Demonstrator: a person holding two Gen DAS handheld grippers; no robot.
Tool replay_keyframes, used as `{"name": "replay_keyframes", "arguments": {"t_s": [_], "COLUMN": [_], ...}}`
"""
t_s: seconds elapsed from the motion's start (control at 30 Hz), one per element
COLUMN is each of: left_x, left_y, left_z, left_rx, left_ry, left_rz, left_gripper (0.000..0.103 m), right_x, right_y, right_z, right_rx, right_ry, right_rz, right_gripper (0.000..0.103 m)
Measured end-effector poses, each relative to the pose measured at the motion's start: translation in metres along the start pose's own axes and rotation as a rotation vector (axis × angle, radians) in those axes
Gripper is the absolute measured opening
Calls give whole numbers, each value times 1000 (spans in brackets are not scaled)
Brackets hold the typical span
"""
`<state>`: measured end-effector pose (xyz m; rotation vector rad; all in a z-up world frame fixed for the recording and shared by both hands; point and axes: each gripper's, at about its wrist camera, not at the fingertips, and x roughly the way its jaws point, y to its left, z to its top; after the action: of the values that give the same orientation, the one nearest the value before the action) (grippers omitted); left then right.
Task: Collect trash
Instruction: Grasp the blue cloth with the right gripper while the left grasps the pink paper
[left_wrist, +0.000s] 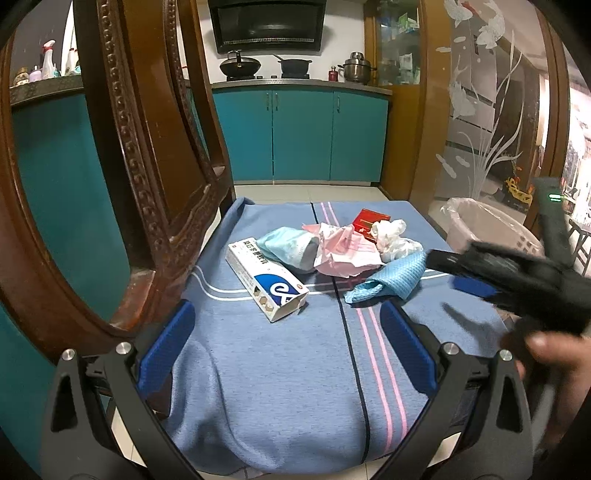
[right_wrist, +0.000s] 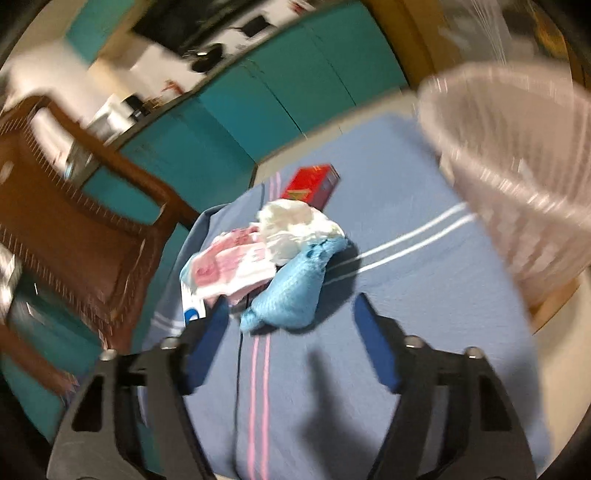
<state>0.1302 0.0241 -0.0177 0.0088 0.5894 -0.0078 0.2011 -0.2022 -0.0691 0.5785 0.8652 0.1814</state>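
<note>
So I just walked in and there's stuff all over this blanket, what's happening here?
A person is clearing trash with a gripper in each hand. Both the left gripper and the right gripper are open and empty. The right one is nearest the crumpled blue cloth. The pile, including the toothpaste box, still lies on the blanket; the lined bin waits alongside.

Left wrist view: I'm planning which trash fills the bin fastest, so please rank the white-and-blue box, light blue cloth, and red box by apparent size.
1. white-and-blue box, nearest the camera, so partly flattered
2. light blue cloth, close behind it
3. red box, farthest and partly hidden by the crumpled white paper, so unsure
</note>
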Motion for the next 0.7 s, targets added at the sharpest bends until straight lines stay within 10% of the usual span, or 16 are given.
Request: {"name": "replay_keyframes", "arguments": {"t_s": [0.23,0.7], "left_x": [6,84], "left_y": [-6,-35], "left_z": [3,28], "left_rx": [0,-12], "left_ry": [0,61], "left_rz": [-16,-139], "left_gripper": [100,97], "right_x": [44,-64], "right_y": [-10,-14], "right_z": [8,-7], "right_rx": [106,8], "right_ry": [76,-2], "right_rz": [55,173], "right_gripper": [13,10]}}
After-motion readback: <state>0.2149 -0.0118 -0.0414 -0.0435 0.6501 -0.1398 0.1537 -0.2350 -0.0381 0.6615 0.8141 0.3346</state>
